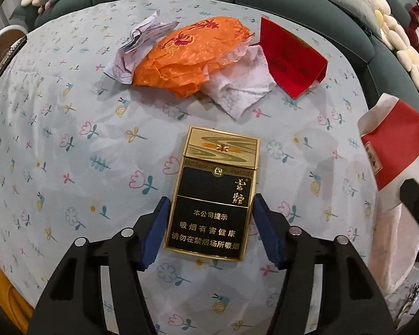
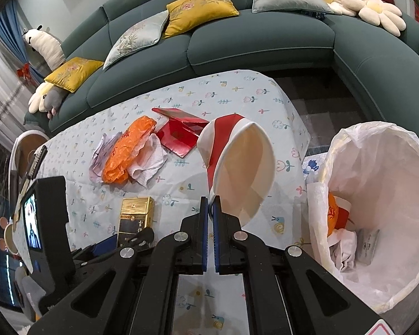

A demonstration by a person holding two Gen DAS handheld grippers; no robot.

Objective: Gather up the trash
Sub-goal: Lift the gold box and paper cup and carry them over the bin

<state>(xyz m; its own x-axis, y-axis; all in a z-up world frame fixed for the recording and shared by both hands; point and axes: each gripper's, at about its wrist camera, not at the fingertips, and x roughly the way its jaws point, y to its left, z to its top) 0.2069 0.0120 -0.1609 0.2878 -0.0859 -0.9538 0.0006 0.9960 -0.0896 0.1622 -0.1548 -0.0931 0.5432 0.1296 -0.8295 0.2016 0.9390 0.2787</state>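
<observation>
My left gripper sits wide open around the cigarette pack on the flowered tablecloth, pads not yet touching; I should close squarely on its long sides. My right gripper pinches the paper cup by its rim, near the lined trash bin. The bin's contents are partly hidden, and the cup's print is unreadable.

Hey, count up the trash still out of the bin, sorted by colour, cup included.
Red: 2, the folded red card box and the red-and-white paper cup held in the right gripper.
Orange: 1, the crumpled orange plastic bag.
White or pale: 2, the white tissue and the crumpled lilac paper.
Black and gold: 1, the cigarette pack.
Total: 6
</observation>
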